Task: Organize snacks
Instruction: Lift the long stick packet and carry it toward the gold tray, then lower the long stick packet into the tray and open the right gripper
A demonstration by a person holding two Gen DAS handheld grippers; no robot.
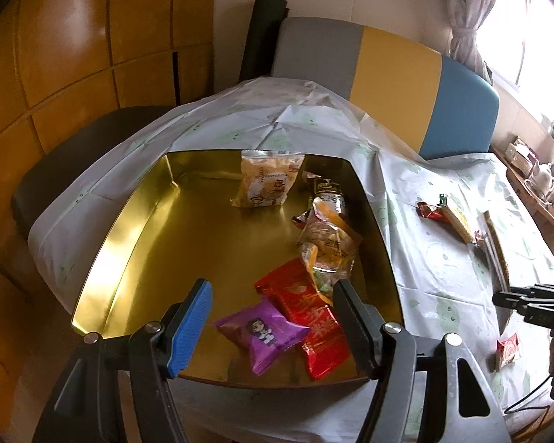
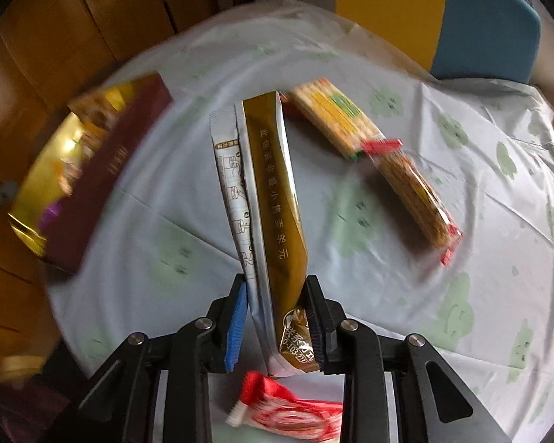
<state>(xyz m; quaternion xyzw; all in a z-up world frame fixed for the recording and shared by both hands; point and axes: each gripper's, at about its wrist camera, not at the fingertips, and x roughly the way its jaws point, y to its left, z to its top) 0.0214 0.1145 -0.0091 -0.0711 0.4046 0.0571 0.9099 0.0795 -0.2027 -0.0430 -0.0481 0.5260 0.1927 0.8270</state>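
A gold tin box sits on the table and holds several snacks: a purple packet, red packets, a clear bag of biscuits and a beige packet. My left gripper is open and empty, just above the box's near edge. My right gripper is shut on a long gold and silver packet and holds it above the table. The box also shows at the left in the right wrist view.
On the tablecloth lie a yellow biscuit pack, a long cracker pack and a red-white packet. The left wrist view shows small snacks and a red packet at right. A grey, yellow and blue chair stands behind.
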